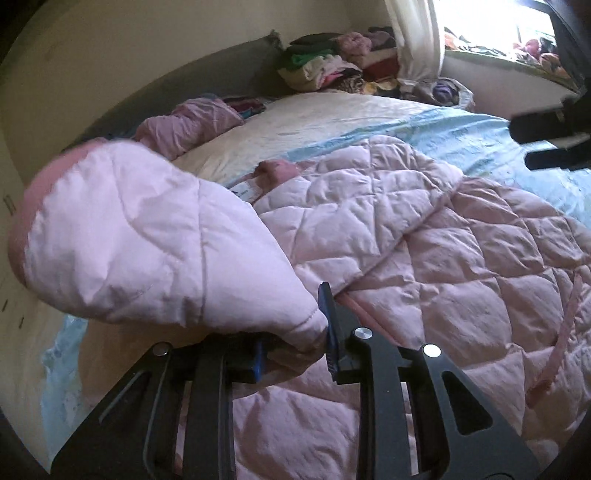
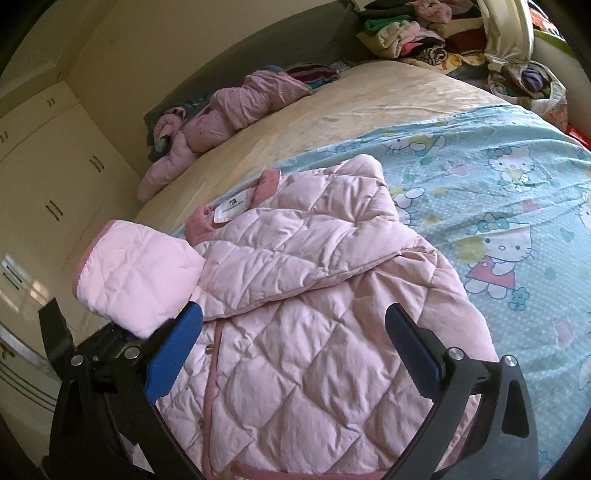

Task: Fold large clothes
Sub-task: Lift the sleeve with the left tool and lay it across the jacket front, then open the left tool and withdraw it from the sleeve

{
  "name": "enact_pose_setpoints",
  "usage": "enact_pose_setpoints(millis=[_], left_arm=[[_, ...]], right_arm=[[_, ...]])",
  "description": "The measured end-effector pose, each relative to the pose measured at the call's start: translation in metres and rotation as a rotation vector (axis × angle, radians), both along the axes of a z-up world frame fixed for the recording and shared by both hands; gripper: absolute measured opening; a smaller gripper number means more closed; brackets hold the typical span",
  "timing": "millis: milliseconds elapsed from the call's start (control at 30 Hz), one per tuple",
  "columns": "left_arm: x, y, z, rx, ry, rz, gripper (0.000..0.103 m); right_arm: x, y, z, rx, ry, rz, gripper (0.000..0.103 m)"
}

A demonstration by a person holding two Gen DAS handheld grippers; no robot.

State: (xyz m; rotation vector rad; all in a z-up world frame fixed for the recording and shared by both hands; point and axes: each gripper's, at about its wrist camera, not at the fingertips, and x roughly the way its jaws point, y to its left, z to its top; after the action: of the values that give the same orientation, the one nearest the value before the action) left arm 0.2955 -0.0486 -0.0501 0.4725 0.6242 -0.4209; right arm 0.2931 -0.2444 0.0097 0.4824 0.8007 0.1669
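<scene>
A pink quilted jacket (image 2: 314, 332) lies spread on the bed, collar and white label toward the far side. One sleeve (image 1: 129, 236) is lifted off the bed, cuff end up. My left gripper (image 1: 295, 345) is shut on this sleeve, the fabric pinched between its blue pads. The right wrist view shows that gripper (image 2: 110, 343) low at the left edge, under the raised sleeve (image 2: 136, 273). My right gripper (image 2: 295, 314) stands open over the jacket's front with nothing between its fingers. In the left wrist view it (image 1: 524, 144) shows as dark fingers at the upper right.
The bed has a blue cartoon-print sheet (image 2: 498, 192) and a cream cover (image 2: 332, 122). A second pink garment (image 2: 221, 110) lies bunched at the far left edge. A pile of clothes (image 2: 424, 33) fills the far corner. Cream wardrobe doors (image 2: 55, 184) stand on the left.
</scene>
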Motion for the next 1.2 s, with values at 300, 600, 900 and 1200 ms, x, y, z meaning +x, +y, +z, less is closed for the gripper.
enact_pose_setpoints(millis=[300,600,900,1200], left_arm=[[-0.007,-0.009,-0.005,0.012,0.015,-0.029,0.021],[-0.015,-0.019,-0.003,-0.004,0.067,-0.058,0.042],[-0.023,0.006,0.035,-0.158,0.044,-0.036,0.093],[0.011,0.086,0.052,-0.335,0.042,0.214,0.093]], right_arm=[[-0.002,-0.011,0.0,0.004,0.004,-0.033,0.099],[-0.002,-0.013,0.0,0.011,0.008,-0.039,0.099],[0.019,0.0,0.01,0.017,0.018,0.024,0.099],[0.06,0.028,-0.006,0.141,0.114,0.096,0.099]])
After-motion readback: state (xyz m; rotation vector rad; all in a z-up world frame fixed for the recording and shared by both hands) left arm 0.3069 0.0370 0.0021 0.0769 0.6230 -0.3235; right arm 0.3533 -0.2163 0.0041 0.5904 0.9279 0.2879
